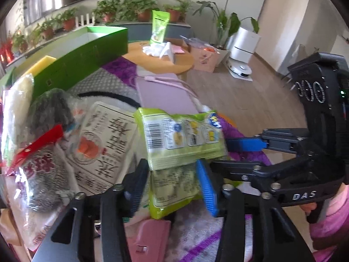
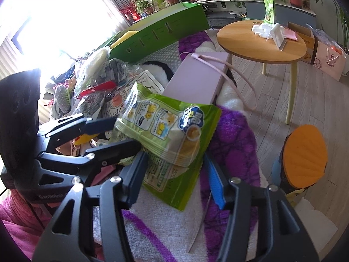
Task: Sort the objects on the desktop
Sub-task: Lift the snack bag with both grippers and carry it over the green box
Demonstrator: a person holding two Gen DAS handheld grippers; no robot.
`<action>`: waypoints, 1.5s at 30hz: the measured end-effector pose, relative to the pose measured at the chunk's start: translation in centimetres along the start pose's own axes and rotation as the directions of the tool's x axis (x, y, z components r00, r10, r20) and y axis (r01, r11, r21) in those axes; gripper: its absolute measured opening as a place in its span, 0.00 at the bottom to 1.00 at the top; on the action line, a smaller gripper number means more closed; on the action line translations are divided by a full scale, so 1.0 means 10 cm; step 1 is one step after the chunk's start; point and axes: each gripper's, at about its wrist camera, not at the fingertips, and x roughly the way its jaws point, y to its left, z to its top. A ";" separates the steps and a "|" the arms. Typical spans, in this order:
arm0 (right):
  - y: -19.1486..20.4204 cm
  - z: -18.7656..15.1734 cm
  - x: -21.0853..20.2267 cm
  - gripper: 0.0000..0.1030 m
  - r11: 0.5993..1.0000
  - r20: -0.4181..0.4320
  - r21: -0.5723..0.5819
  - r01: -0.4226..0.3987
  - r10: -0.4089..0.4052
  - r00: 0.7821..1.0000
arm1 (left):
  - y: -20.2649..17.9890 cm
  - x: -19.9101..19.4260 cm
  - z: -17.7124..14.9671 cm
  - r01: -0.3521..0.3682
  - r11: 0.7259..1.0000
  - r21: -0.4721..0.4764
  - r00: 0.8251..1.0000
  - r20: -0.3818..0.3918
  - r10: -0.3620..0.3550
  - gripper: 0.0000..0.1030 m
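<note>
Barely begun, judging by the clutter. Green snack packet [image 1: 181,137] caught between both tools: left gripper [image 1: 174,181] clamped on its near edge, right gripper [image 2: 176,174] straddling its other end, pad contact not clear enough to call. Heap of wrapped packets [image 1: 65,144] unsorted just left of the left gripper; green box [image 1: 87,56] well ahead, little visible inside.

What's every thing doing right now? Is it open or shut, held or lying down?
Snack packet: looks sealed, held up.
Left gripper: shut on the snack packet.
Right gripper: around the snack packet's other end; can't tell if it presses.
Green box: open on top.
Pink case: shut, lying flat.
Cardboard box: flaps open.
</note>
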 end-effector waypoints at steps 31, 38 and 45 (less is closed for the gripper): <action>0.32 0.53 -0.30 0.39 0.994 0.138 -0.109 -0.022 0.037 0.990 | 0.08 -0.51 0.32 -0.130 0.991 -0.015 0.975 0.182 0.130 0.41; 0.48 0.83 -0.30 0.39 0.983 0.154 -0.176 -0.057 0.085 0.984 | 0.26 -0.72 0.44 -0.176 0.983 -0.060 0.956 0.229 0.185 0.41; 0.61 1.19 -0.30 0.39 0.971 0.173 -0.227 -0.081 0.122 0.977 | 0.42 -0.88 0.65 -0.218 0.973 -0.080 0.934 0.273 0.231 0.41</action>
